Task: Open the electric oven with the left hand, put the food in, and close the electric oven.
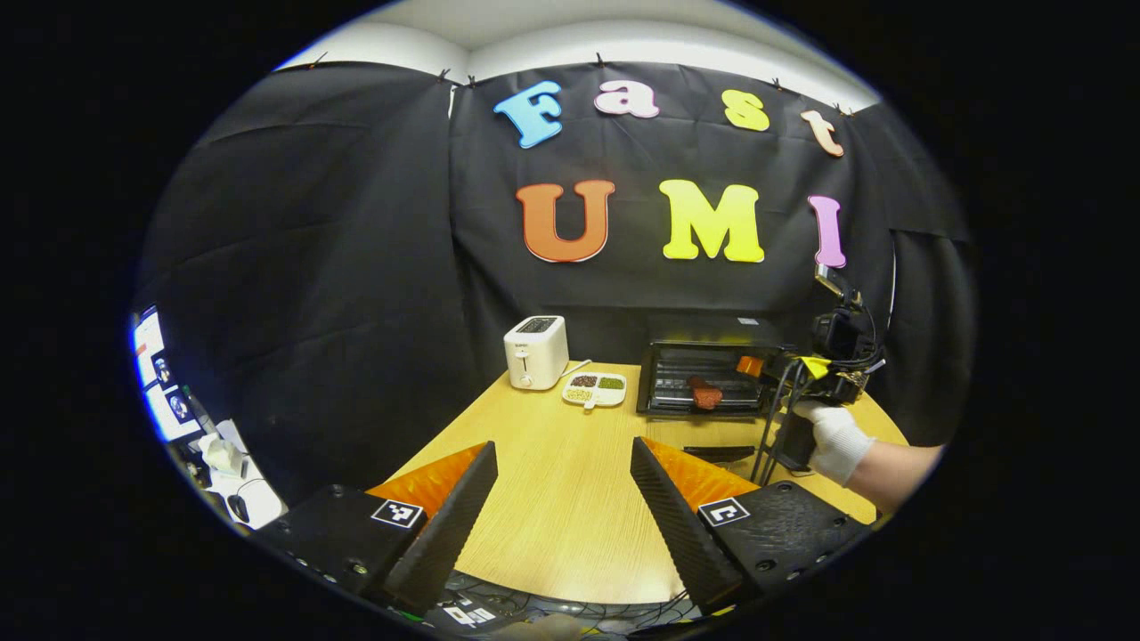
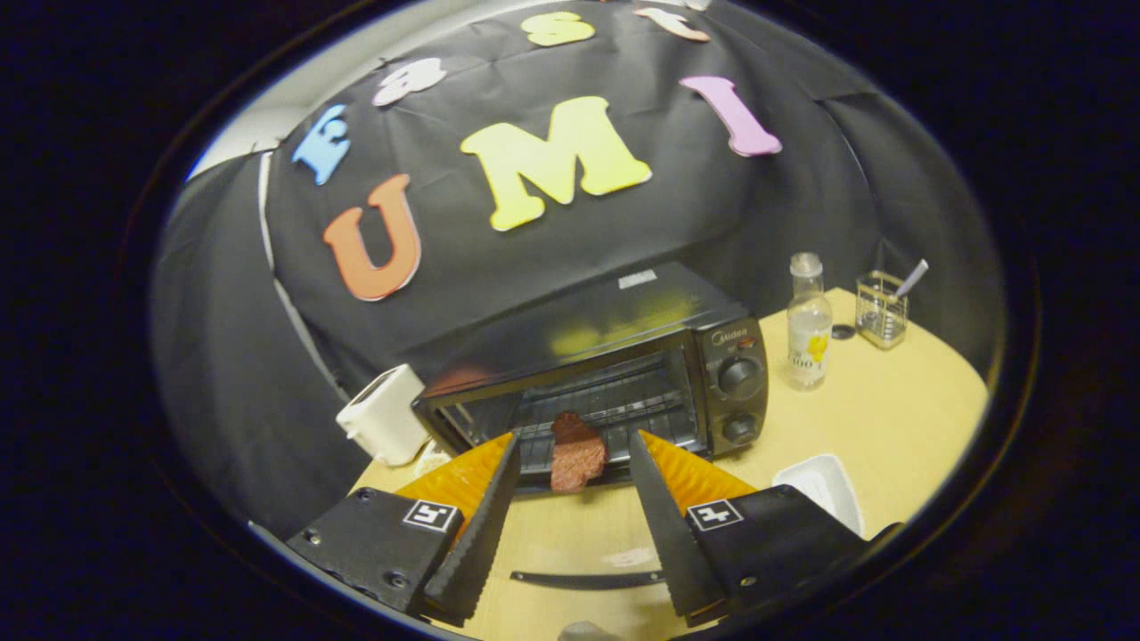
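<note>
Tabletop (image 1: 570,463): both jaws wide, empty; food (image 2: 576,452) seemingly on oven (image 2: 623,374) rack.

Glossy black metal oven (image 2: 623,347), matt wood-grain table (image 1: 561,499), wire rack (image 2: 614,405).

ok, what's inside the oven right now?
The oven is open, with the reddish-brown food lying at the front edge of its wire rack. The cavity behind the food is too dark to make out.
</note>
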Demonstrator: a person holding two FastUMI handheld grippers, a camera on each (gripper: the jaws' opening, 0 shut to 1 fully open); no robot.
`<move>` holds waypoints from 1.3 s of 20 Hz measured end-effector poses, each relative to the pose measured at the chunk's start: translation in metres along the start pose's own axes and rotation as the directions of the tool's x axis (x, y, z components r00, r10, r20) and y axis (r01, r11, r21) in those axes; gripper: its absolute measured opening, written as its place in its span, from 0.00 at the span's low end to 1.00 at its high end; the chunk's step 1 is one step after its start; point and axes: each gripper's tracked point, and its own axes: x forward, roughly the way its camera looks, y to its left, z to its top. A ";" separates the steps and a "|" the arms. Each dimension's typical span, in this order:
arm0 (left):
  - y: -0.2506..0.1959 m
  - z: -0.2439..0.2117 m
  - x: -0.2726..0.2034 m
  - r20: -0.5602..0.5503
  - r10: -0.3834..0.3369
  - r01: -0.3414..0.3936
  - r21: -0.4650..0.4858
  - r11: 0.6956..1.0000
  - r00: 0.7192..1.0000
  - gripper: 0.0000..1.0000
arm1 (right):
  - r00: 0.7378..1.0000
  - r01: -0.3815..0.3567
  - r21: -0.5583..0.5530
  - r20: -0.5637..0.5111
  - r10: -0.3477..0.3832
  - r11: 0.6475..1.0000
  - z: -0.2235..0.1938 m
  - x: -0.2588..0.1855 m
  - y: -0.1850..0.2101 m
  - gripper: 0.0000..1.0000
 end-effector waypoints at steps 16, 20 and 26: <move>-0.103 -0.022 -0.044 0.068 -0.065 0.067 -0.027 0.997 0.996 0.96 | 0.979 -0.072 -0.302 0.162 0.126 0.950 0.147 -0.262 -0.113 1.00; -0.146 -0.036 -0.003 0.039 -0.064 0.065 -0.011 0.998 0.997 0.96 | 0.983 -0.092 -0.335 0.117 0.139 0.938 0.140 -0.280 -0.151 0.96; -0.191 -0.082 0.061 -0.055 -0.123 0.126 0.062 0.990 0.991 0.97 | 0.994 -0.044 -0.325 0.077 0.073 0.945 0.137 -0.286 -0.188 0.96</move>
